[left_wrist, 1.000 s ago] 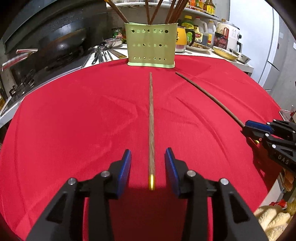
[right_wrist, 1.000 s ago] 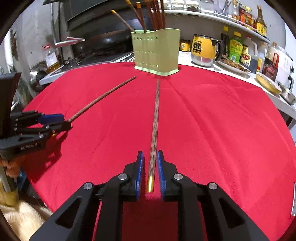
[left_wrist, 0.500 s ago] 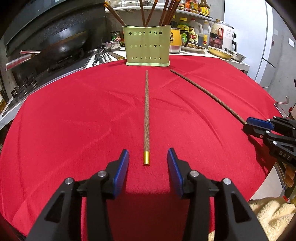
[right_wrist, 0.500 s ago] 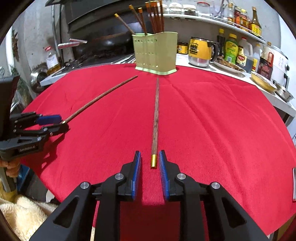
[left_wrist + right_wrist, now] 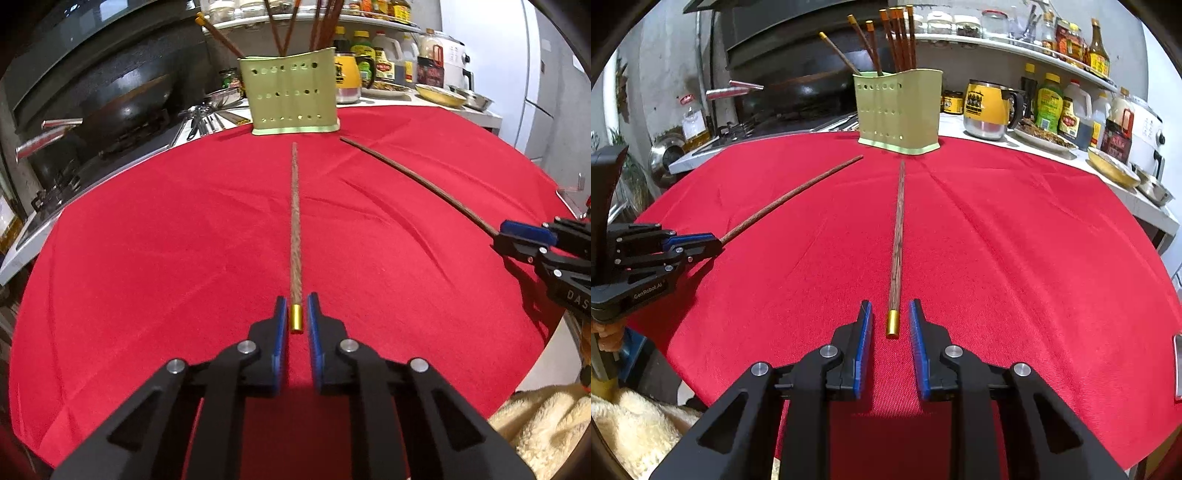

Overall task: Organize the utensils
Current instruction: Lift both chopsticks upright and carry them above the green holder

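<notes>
**A:** What has changed since a moment ago?

**B:** Your left gripper (image 5: 296,306) has just been closing. Half a second ago its fingers stood wide, with the gold cap lying ahead of their tips. Now they have drawn in around that cap. Your right gripper (image 5: 891,314) has been opening a little, and the cap it had deep between its pads now sits up at the fingertips.

**A:** Is the left one gripping?

**B:** I cannot tell. The blue pads flank the cap of the left chopstick (image 5: 295,221) very closely, but a thin sliver seems to show on each side.

**A:** And the right?

**B:** Its fingers are apart. The cap of the right chopstick (image 5: 897,229) lies between them, with red cloth (image 5: 1015,240) showing on both sides and nothing pressing on it.

**A:** Where do the chopsticks lie?

**B:** Both lie flat on the cloth over the table. Each runs from your fingers toward 12 o'clock and stops just short of the green holder (image 5: 291,96). The holder stands upright at the far edge of the cloth, with more chopsticks in it.

**A:** Where are the grippers relative to each other?

**B:** In the left view the right gripper is at 3 o'clock. In the right view the left one is at 9 o'clock. They are well apart.
</notes>
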Action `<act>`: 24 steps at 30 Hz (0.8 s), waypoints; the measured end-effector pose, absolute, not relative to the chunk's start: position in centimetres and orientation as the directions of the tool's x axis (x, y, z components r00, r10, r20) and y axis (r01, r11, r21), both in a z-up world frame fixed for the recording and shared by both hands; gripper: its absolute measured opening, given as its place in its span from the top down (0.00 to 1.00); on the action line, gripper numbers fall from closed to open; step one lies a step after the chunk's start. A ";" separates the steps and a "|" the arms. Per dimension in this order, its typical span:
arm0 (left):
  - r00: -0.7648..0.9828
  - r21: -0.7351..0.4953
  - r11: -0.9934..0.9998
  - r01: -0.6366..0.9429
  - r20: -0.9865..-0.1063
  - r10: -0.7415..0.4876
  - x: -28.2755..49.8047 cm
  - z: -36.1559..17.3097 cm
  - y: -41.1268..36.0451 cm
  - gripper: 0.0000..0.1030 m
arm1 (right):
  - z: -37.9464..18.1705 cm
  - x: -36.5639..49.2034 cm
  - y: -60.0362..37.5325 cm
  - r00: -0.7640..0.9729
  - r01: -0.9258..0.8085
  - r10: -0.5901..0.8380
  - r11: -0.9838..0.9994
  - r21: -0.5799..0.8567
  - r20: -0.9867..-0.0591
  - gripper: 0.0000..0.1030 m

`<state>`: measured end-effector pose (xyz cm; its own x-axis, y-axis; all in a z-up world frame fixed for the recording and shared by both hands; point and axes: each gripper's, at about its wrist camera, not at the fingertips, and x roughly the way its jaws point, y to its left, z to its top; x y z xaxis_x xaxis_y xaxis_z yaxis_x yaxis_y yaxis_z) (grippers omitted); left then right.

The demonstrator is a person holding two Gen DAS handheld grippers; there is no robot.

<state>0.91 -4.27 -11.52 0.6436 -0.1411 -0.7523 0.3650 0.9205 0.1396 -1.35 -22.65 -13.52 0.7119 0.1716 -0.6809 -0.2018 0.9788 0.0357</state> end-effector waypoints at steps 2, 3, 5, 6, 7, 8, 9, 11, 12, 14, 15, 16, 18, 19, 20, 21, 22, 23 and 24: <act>0.652 0.172 0.911 0.374 -0.748 -0.127 0.7 -11.6 -4.6 0.93 | -13.5 -1.4 -22.6 0.716 -0.198 0.170 0.980 0.037 -0.677 0.78; 0.655 0.180 0.909 0.375 -0.746 -0.123 0.6 -11.6 -4.8 0.93 | -13.6 -1.4 -22.7 0.717 -0.193 0.170 0.980 0.042 -0.676 0.79; 0.658 0.177 0.909 0.378 -0.742 -0.129 0.6 -11.7 -4.7 0.93 | -13.6 -1.4 -22.7 0.721 -0.185 0.164 0.982 0.040 -0.674 0.84; 0.654 0.164 0.911 0.379 -0.744 -0.138 0.7 -11.6 -4.6 0.93 | -13.5 -1.4 -22.6 0.719 -0.184 0.162 0.982 0.039 -0.675 0.93; 0.647 0.141 0.915 0.379 -0.747 -0.153 0.8 -11.5 -4.3 0.93 | -13.4 -1.3 -22.7 0.712 -0.180 0.168 0.982 0.054 -0.681 0.93; 0.643 0.114 0.919 0.377 -0.746 -0.171 1.0 -11.3 -3.9 0.93 | -13.4 -1.2 -22.8 0.707 -0.179 0.175 0.982 0.066 -0.685 0.93; 0.646 0.106 0.921 0.374 -0.742 -0.178 0.9 -11.1 -3.8 0.93 | -13.4 -1.2 -22.8 0.704 -0.178 0.179 0.981 0.073 -0.688 0.93; 0.671 0.091 0.928 0.361 -0.717 -0.191 0.9 -10.0 -3.3 0.93 | -13.0 -1.2 -23.0 0.704 -0.182 0.191 0.979 0.086 -0.684 0.93; 0.679 0.084 0.930 0.357 -0.707 -0.197 0.8 -9.6 -3.1 0.93 | -12.4 -1.3 -23.1 0.712 -0.185 0.198 0.978 0.093 -0.674 0.93; 0.707 0.069 0.936 0.345 -0.675 -0.211 0.8 -8.1 -2.6 0.93 | -11.2 -1.5 -23.3 0.731 -0.191 0.210 0.976 0.101 -0.649 0.93; 0.723 0.065 0.938 0.339 -0.657 -0.216 0.7 -7.2 -2.4 0.93 | -10.5 -1.6 -23.3 0.742 -0.196 0.217 0.975 0.104 -0.635 0.93; 0.739 0.062 0.941 0.332 -0.637 -0.219 0.7 -6.4 -2.2 0.93 | -9.4 -1.7 -23.4 0.757 -0.201 0.223 0.974 0.107 -0.614 0.93; 0.776 0.053 0.945 0.323 -0.586 -0.233 0.6 -4.2 -1.7 0.93 | -7.2 -2.0 -23.5 0.790 -0.207 0.229 0.973 0.104 -0.569 0.93; 0.796 0.044 0.947 0.318 -0.555 -0.242 0.4 -2.9 -1.3 0.93 | -6.3 -2.1 -23.7 0.801 -0.207 0.229 0.973 0.103 -0.553 0.93; 0.813 0.035 0.948 0.315 -0.526 -0.251 0.3 -1.7 -1.0 0.93 | -5.3 -2.2 -23.8 0.814 -0.206 0.229 0.973 0.103 -0.533 0.93; 0.829 0.026 0.949 0.313 -0.495 -0.260 0.1 -0.5 -0.6 0.93 | -4.4 -2.4 -23.8 0.827 -0.206 0.229 0.973 0.103 -0.514 0.93; 0.839 0.022 0.950 0.312 -0.475 -0.265 -0.1 0.3 -0.5 0.93 | -3.1 -2.5 -23.9 0.843 -0.208 0.230 0.973 0.099 -0.487 0.93; 0.855 0.013 0.951 0.310 -0.441 -0.273 -0.3 1.6 -0.1 0.93 | -2.1 -2.6 -23.9 0.854 -0.209 0.228 0.974 0.093 -0.467 0.93; 0.864 0.008 0.951 0.310 -0.419 -0.279 -0.5 2.4 0.1 0.93 | -1.2 -2.6 -24.0 0.865 -0.209 0.225 0.974 0.087 -0.448 0.93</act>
